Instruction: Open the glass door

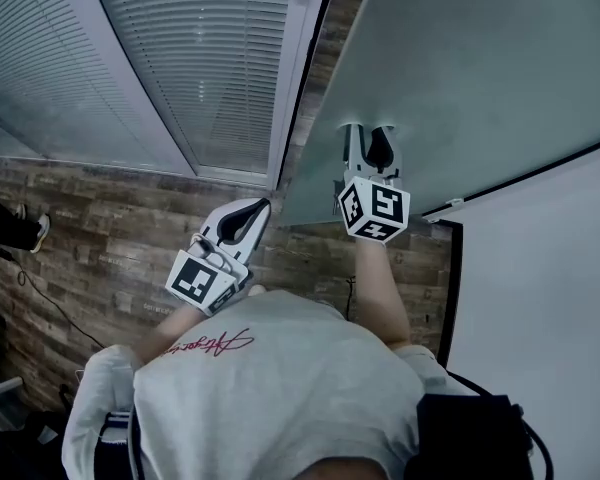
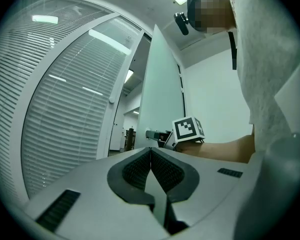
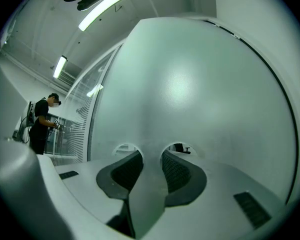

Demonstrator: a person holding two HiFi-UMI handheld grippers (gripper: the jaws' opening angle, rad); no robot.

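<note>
Right gripper view: faced glass door [image 3: 200, 94] with right gripper [image 3: 151, 156] spread and empty, left gripper [image 2: 150, 151] pressed together; needed a steady, level push.

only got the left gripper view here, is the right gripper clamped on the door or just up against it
Observer: Not clamped: the right gripper has its jaws apart, tips against the glass door.
Operator: anyone beyond the door
Observer: Yes, a person in dark clothes stands off to its left.
Operator: anything on the floor
Observer: Someone's shoe shows at the left edge of the wood floor.
</note>
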